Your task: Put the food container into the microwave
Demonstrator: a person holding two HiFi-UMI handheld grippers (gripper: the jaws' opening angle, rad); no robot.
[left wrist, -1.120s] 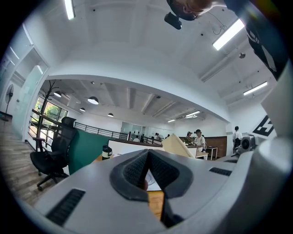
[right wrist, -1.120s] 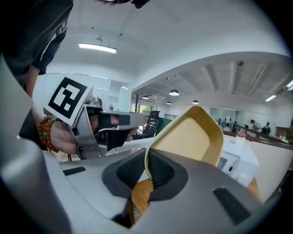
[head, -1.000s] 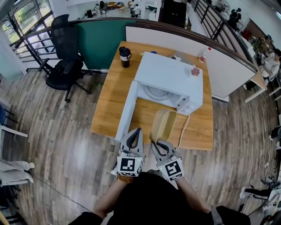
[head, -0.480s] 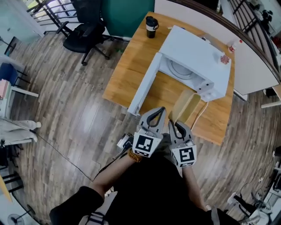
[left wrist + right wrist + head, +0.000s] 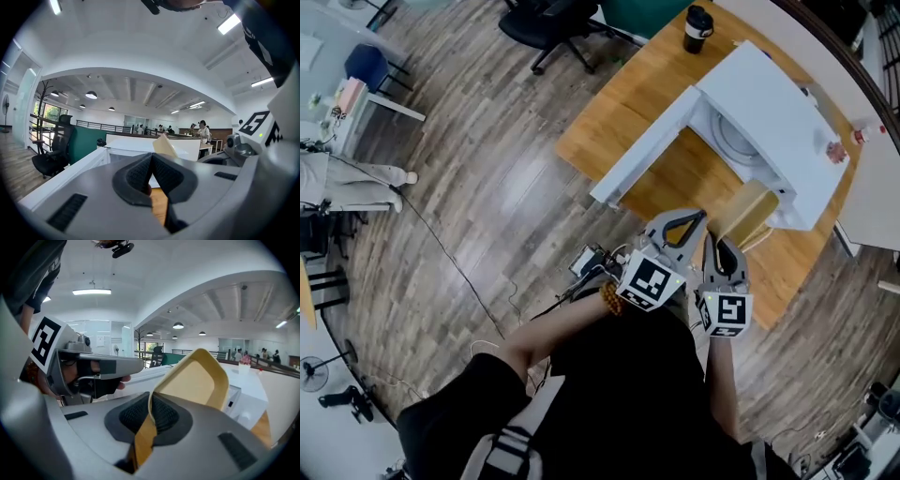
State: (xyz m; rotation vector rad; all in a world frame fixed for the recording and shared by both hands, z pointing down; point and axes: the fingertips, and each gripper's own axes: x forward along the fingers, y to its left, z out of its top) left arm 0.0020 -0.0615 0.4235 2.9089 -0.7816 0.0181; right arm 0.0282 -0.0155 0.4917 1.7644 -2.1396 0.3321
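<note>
The tan food container [image 5: 748,212] hangs tilted over the table's near edge, in front of the white microwave [image 5: 769,103]. The microwave's door [image 5: 647,150] stands swung open, and the turntable [image 5: 733,141] shows inside. My right gripper [image 5: 719,246] is shut on the container's rim, and in the right gripper view the container [image 5: 197,378] rises from between the pads [image 5: 161,414]. Just to its left, my left gripper [image 5: 699,217] is shut with nothing in it. In the left gripper view the closed jaws point at the microwave [image 5: 136,153], with a corner of the container [image 5: 164,145] showing.
A black cup [image 5: 697,26] stands on the wooden table [image 5: 619,108] left of the microwave. A small pink thing [image 5: 834,150] sits on top of the microwave. A black office chair [image 5: 553,19] and cables [image 5: 441,253] are on the wood floor.
The head view has swung, so the table now lies at the upper right. Both grippers have shifted along with it; the container stays in the right gripper before the open microwave.
</note>
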